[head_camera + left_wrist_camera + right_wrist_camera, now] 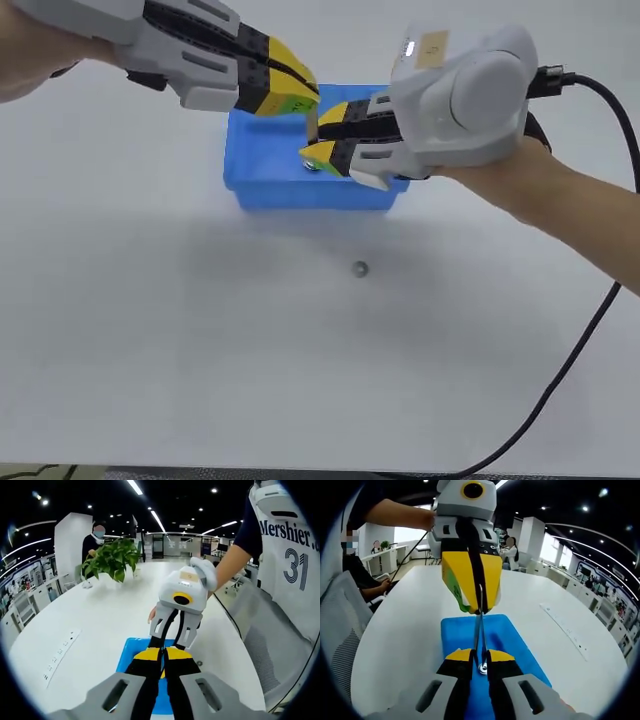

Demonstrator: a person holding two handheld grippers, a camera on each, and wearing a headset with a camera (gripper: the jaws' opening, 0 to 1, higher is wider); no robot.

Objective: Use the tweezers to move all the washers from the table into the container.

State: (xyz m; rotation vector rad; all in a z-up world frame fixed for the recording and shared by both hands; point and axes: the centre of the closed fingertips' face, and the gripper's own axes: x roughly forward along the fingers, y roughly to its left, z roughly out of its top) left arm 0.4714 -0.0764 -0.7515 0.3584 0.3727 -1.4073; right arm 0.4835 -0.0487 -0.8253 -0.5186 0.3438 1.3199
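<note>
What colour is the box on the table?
The box is bright blue, clearest in the head view.

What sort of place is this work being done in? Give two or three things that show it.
Probably a big open-plan office or lab: strip lights line the dark ceiling, a potted plant stands on the long white table, and more desks stand behind it.

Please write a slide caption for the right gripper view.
Tweezers with a washer at their tips, over the blue container.
</note>
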